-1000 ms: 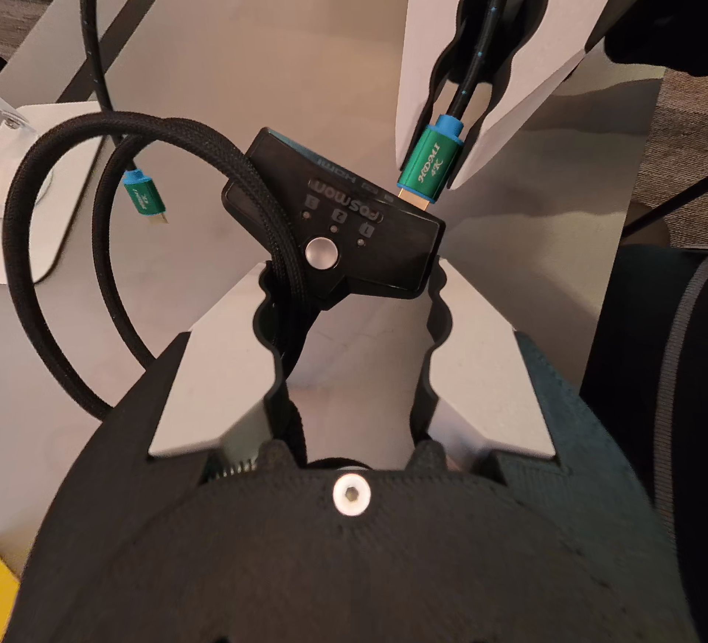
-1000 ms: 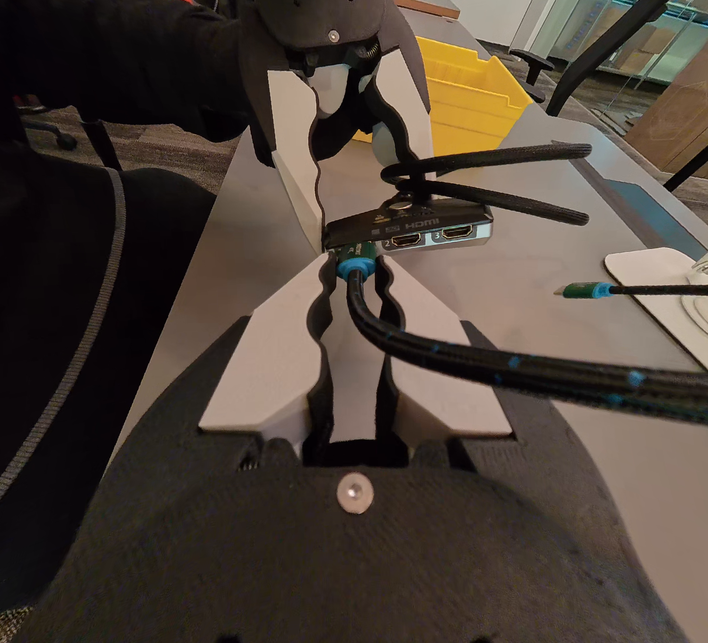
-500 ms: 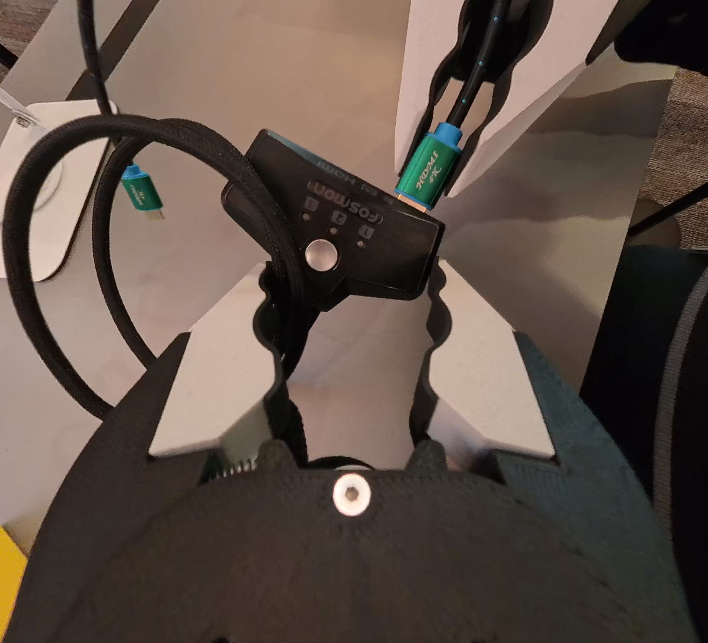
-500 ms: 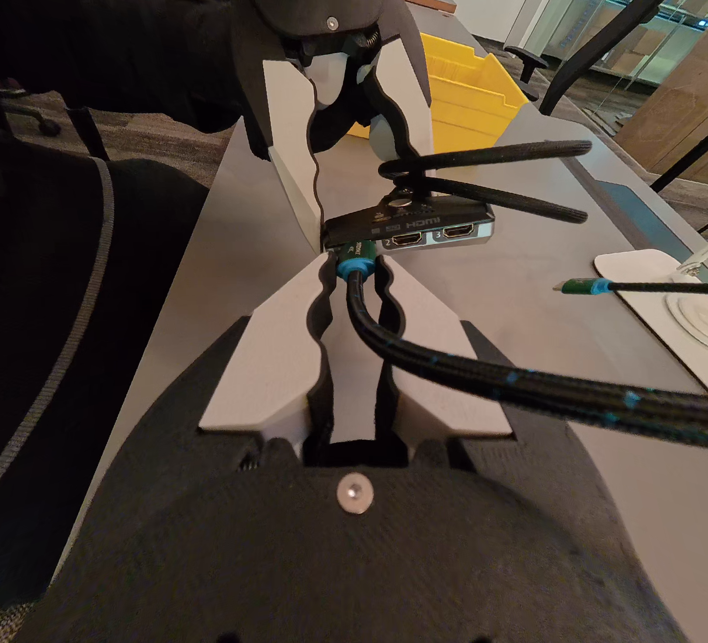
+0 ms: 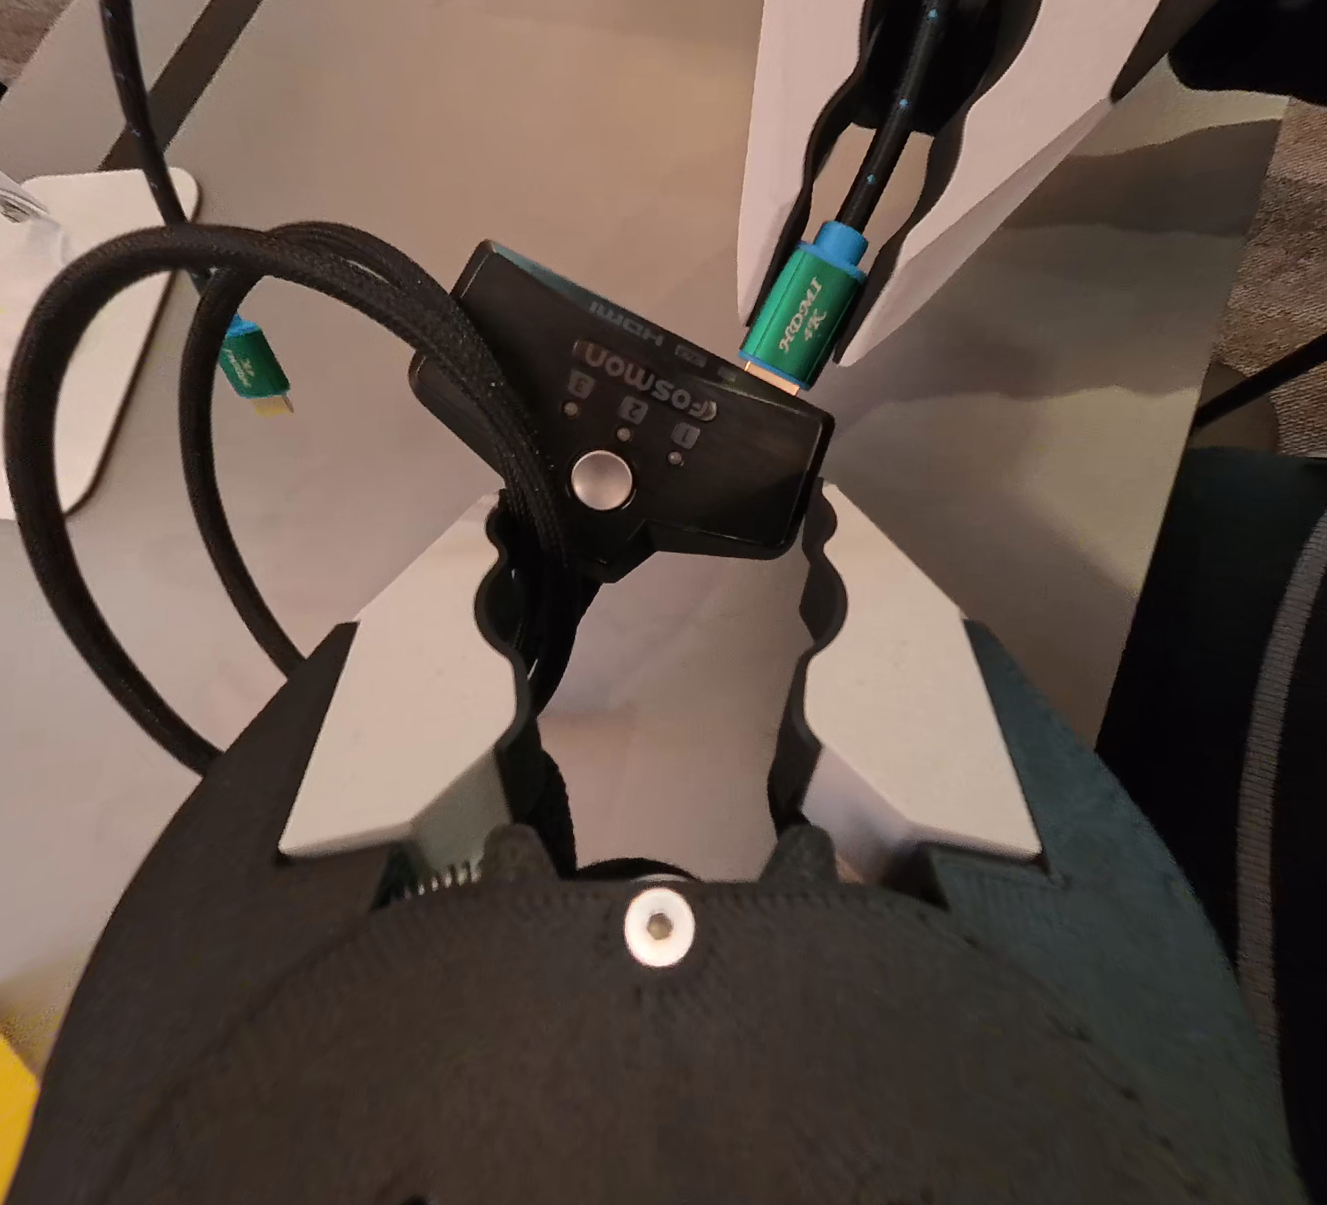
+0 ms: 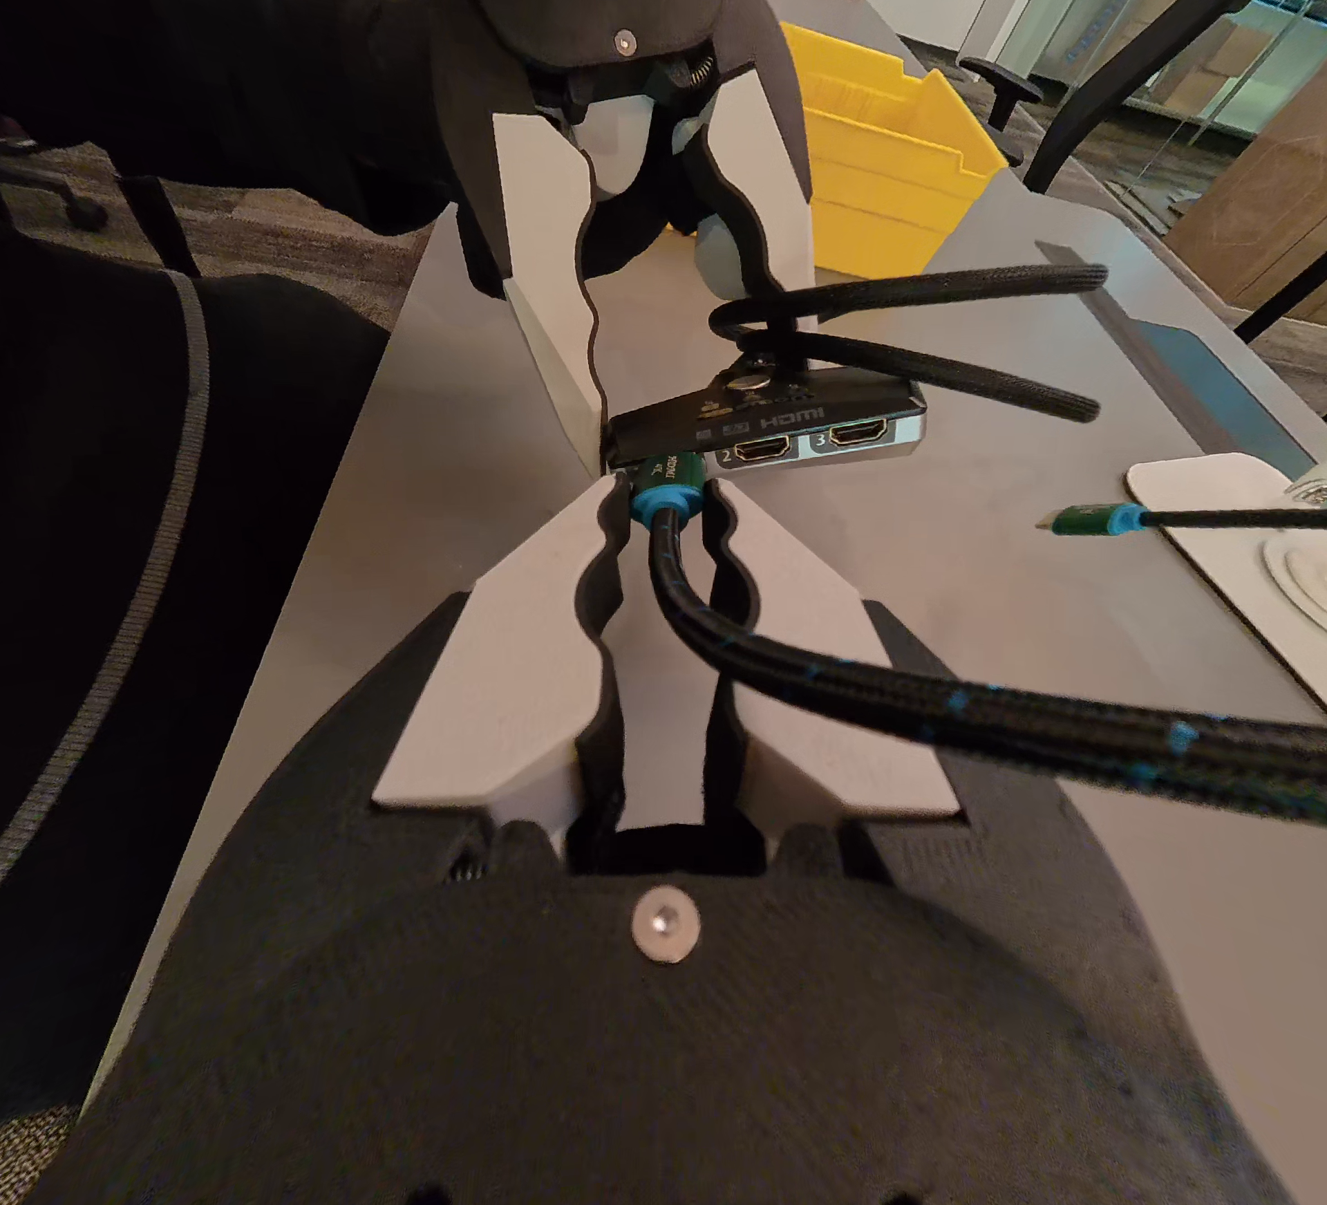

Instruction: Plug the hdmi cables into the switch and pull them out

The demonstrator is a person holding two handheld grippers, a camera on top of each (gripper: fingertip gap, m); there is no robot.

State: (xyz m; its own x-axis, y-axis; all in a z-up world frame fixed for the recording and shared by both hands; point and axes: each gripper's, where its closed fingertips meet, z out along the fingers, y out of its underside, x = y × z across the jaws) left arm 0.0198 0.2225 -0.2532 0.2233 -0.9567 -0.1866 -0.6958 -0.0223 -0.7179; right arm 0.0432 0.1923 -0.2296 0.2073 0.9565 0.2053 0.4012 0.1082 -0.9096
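Note:
The black HDMI switch (image 5: pixel 689 445) lies on the grey table (image 6: pixel 933 596) with its braided pigtail cable (image 5: pixel 108 524) looped to the left. My left gripper (image 5: pixel 657 502) has its jaws wide, pressed on the switch's near end and pigtail. It also shows in the right wrist view (image 6: pixel 682 380). My right gripper (image 6: pixel 664 488) is shut on a green HDMI plug (image 6: pixel 668 470) with a blue collar. The plug's gold tip sits at the switch's leftmost port and shows in the left wrist view (image 5: pixel 797 326). The two other ports (image 6: pixel 765 450) are empty.
A second green plug (image 6: pixel 1091 519) lies loose on the table beside a white pad (image 6: pixel 1221 495). A yellow bin (image 6: pixel 883 150) stands behind the switch. A person's dark sleeve (image 6: pixel 215 57) and the table's edge are close on the left. An office chair (image 6: pixel 1149 43) stands beyond. Across from one pair of fingers to the other is roughly 5 cm.
Almost nothing has changed. The green plug stays at the port with its gold tip still showing, and both grippers keep their hold. The views have only shifted slightly.

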